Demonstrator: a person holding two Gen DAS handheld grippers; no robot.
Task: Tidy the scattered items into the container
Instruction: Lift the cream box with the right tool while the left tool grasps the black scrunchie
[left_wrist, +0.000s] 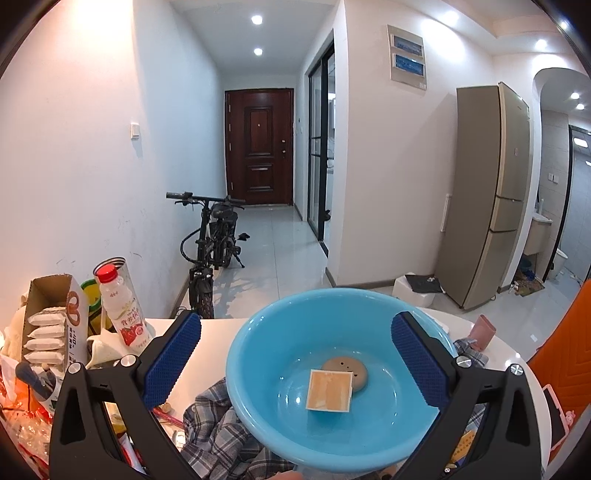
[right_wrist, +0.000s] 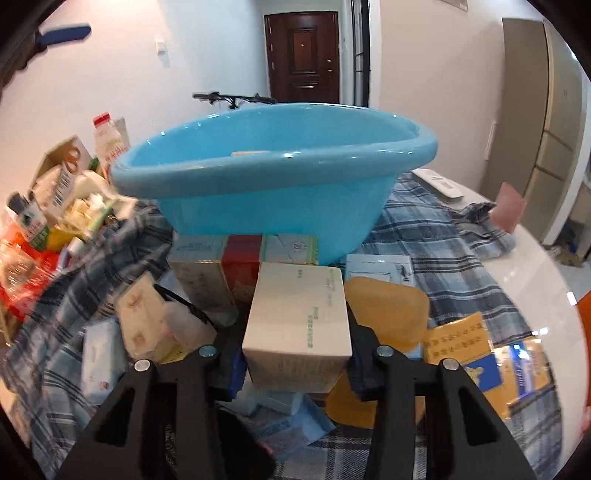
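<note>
- The right gripper (right_wrist: 295, 363), black-framed, is clamped on a white cardboard box with green print (right_wrist: 300, 325) at lower centre of the right wrist view, a finger against each side.
- Around the box, loose items crowd a blue-and-white plaid cloth (right_wrist: 458, 258): a red-and-cream carton (right_wrist: 236, 273) just behind it, a flat tan pouch (right_wrist: 388, 310) to its right, a yellow-and-blue packet (right_wrist: 476, 354) at lower right.
- Behind the pile, a round light-blue plastic basin (right_wrist: 273, 184) fills the middle of that frame, its base touching the cartons.
- The left gripper (left_wrist: 295, 362) hangs with its blue-padded fingers (left_wrist: 171, 358) wide apart and holding nothing, framing the basin (left_wrist: 255, 387) at lower centre of the left wrist view.
- Inside the basin lie a square tan-and-white packet (left_wrist: 329, 390) and, partly under it, a round grey-brown disc (left_wrist: 347, 369).
- At lower left of that frame, a red-capped drink bottle (left_wrist: 122, 299) stands beside an open cardboard snack carton (left_wrist: 51, 317).
</note>
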